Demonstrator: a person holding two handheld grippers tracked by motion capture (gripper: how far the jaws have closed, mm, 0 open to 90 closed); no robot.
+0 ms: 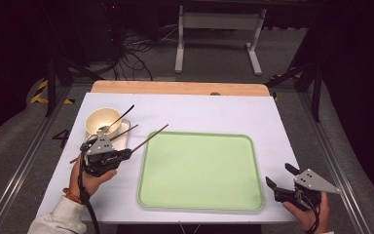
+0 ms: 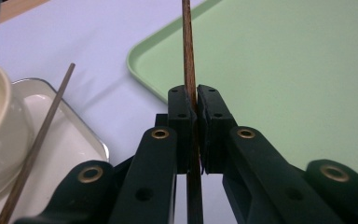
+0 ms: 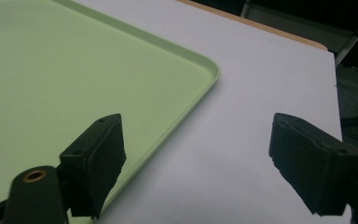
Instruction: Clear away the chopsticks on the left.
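Observation:
My left gripper (image 1: pixel 126 153) is shut on a brown chopstick (image 1: pixel 151 136), whose far end points up and right over the corner of the green tray (image 1: pixel 199 195). In the left gripper view the chopstick (image 2: pixel 188 56) runs straight up between the closed jaws of the left gripper (image 2: pixel 196 95). A second chopstick (image 1: pixel 121 132) lies across the small white dish (image 1: pixel 119 143), seen also as the second chopstick (image 2: pixel 42 135). A cream bowl (image 1: pixel 102 119) holds a dark-handled spoon (image 1: pixel 119 118). My right gripper (image 1: pixel 281 175) stands open near the tray's lower right corner, with nothing between its fingers (image 3: pixel 95 158).
The green tray (image 3: pixel 74 84) lies bare in the middle of the white table cover (image 1: pixel 199 112). A wooden board edge (image 1: pixel 175 87) runs along the far side. Beyond it stand a white frame and cables on the floor.

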